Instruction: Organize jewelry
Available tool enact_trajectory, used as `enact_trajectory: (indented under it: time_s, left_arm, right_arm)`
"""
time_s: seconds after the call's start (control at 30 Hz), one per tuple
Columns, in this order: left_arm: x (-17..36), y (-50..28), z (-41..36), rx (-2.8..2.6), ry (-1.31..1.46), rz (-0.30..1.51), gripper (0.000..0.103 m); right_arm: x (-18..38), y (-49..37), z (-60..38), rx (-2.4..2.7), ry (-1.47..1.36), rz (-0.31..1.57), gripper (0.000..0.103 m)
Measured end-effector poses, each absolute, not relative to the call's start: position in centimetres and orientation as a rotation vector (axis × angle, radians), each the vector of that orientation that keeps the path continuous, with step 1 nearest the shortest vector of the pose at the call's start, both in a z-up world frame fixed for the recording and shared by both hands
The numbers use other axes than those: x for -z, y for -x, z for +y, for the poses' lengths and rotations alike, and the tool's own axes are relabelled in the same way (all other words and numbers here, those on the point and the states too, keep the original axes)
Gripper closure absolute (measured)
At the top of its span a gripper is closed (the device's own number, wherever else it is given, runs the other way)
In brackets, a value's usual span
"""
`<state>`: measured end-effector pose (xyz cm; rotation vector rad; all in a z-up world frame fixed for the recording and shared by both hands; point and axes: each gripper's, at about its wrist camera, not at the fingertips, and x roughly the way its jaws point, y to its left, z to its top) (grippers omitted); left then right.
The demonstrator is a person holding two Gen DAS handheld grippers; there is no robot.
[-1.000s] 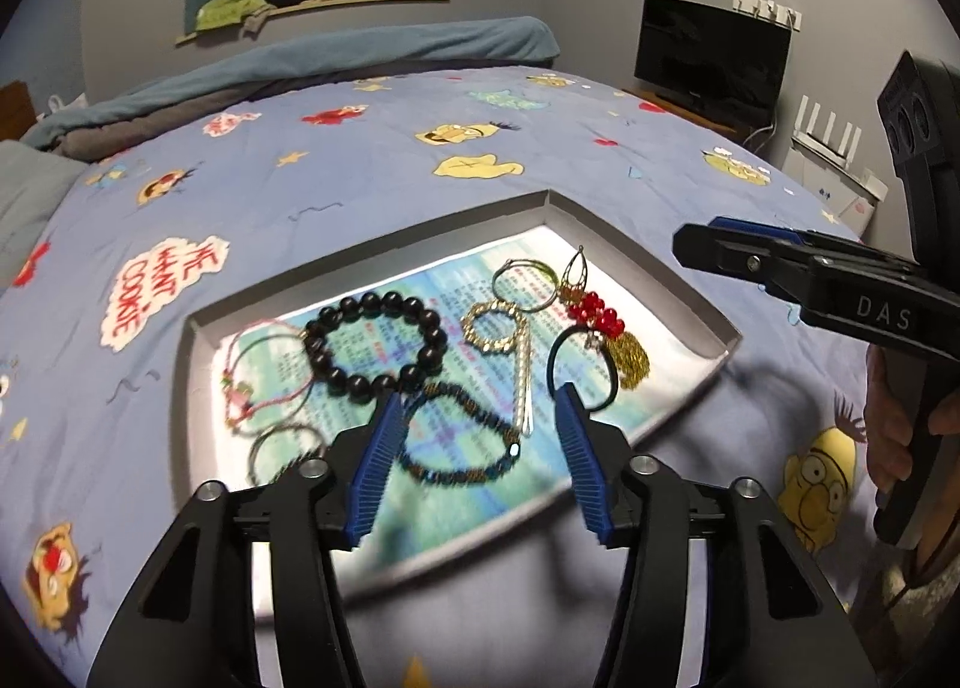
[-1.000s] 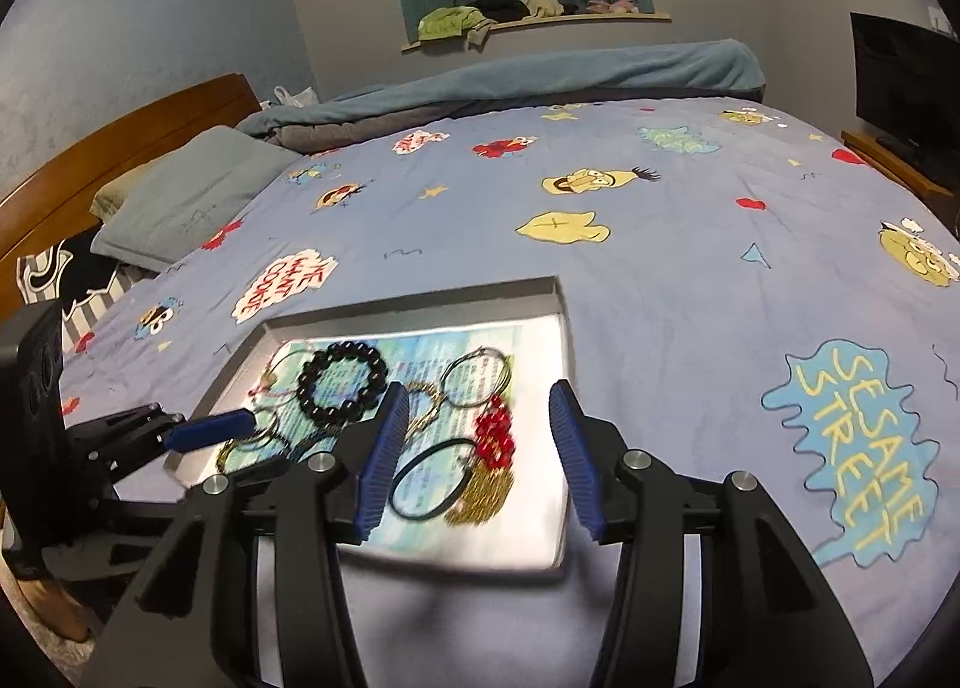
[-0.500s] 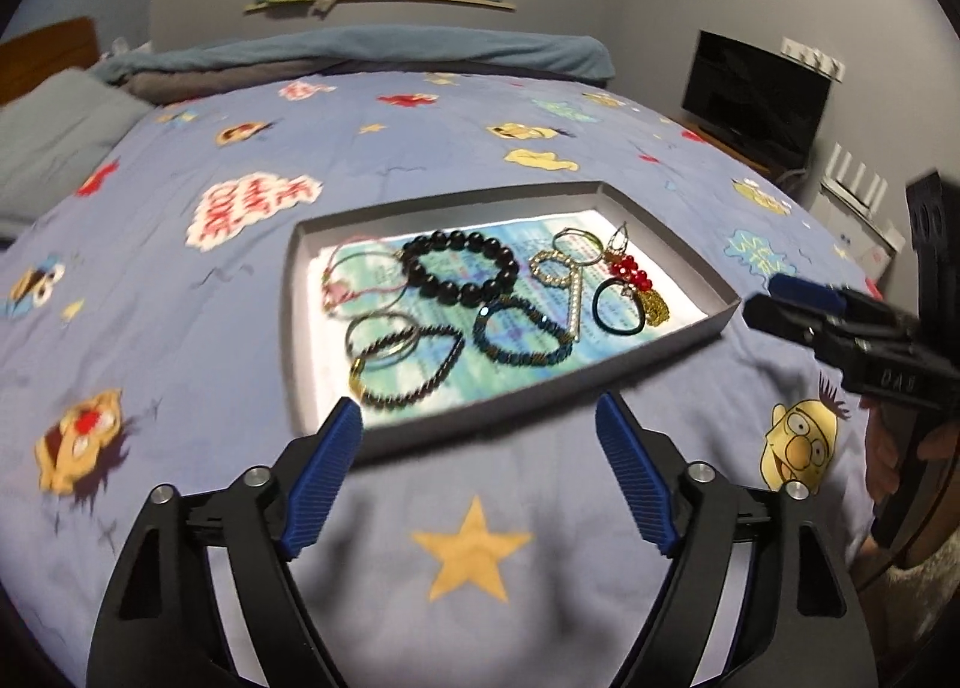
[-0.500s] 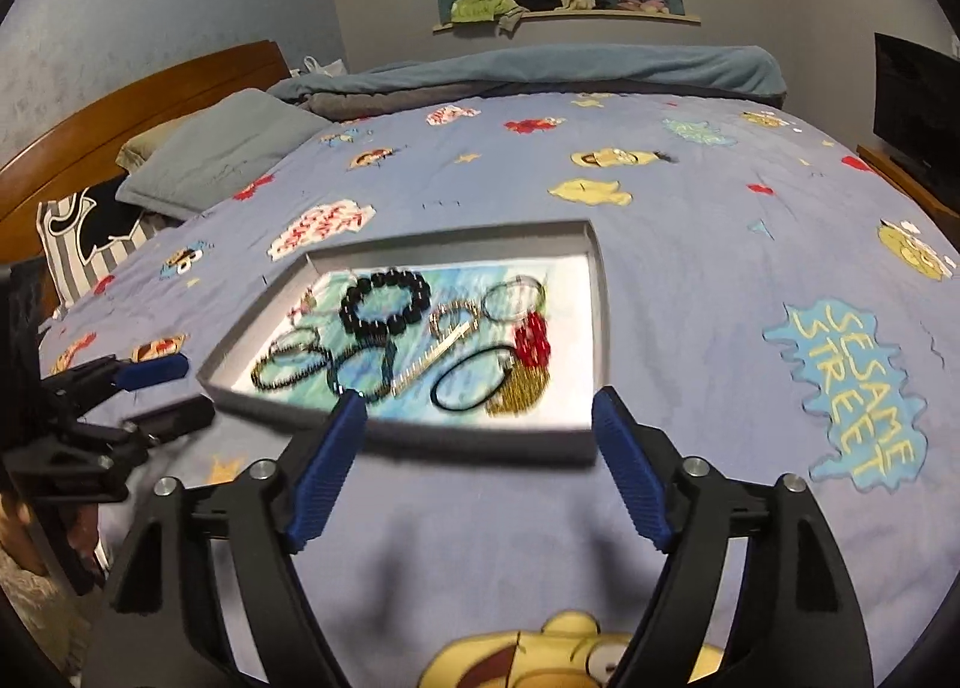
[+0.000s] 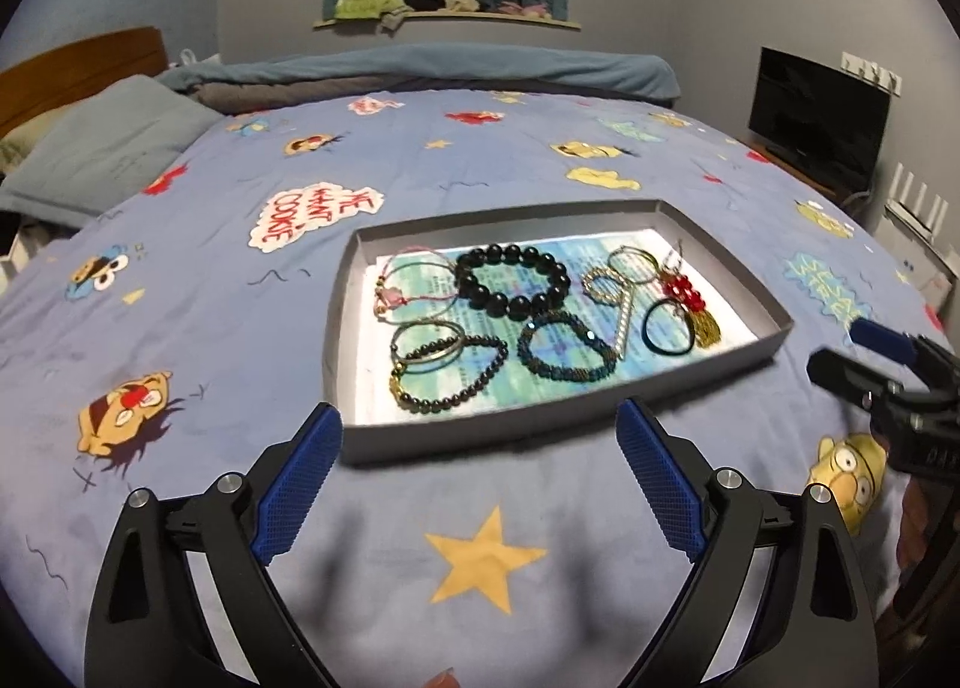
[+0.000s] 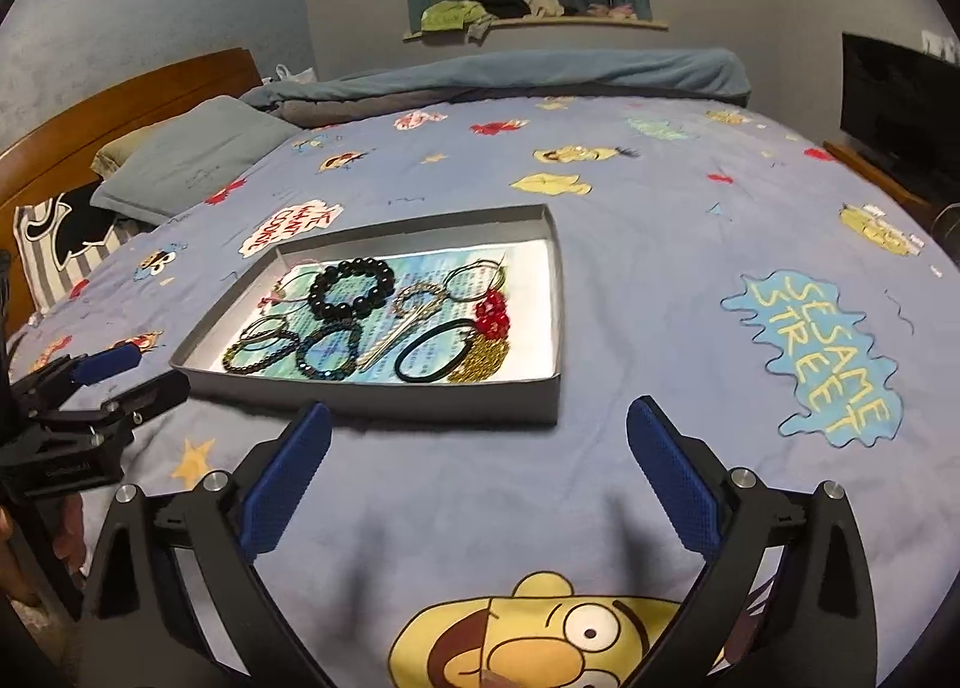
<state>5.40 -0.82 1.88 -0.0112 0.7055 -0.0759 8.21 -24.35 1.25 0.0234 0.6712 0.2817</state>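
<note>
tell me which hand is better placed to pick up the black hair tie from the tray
Right, probably. The black hair tie lies near the tray's front wall, almost straight ahead of the right gripper, whose fingers are opening with nothing between them. From the left gripper it sits at the tray's far right.

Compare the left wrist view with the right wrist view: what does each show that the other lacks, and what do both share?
Only the left wrist view: the white router with upright antennas at the right wall, and the yellow star print between the left gripper's fingers.

Only the right wrist view: the striped black-and-white cushion by the wooden headboard.

Both: the shallow grey tray on the blue cartoon bedspread, holding the chunky black bead bracelet and the red bead tassel charm.
</note>
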Motion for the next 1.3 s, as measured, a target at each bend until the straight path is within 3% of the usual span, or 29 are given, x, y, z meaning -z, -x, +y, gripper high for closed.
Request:
enact_trajectory:
  time_s: [1.3]
  left_arm:
    - [-1.8, -4.9, -1.8, 0.025, -0.053, 0.684, 0.01]
  right_arm:
    - [-1.9, -7.9, -23.5, -0.298, -0.035, 0.634, 0.006]
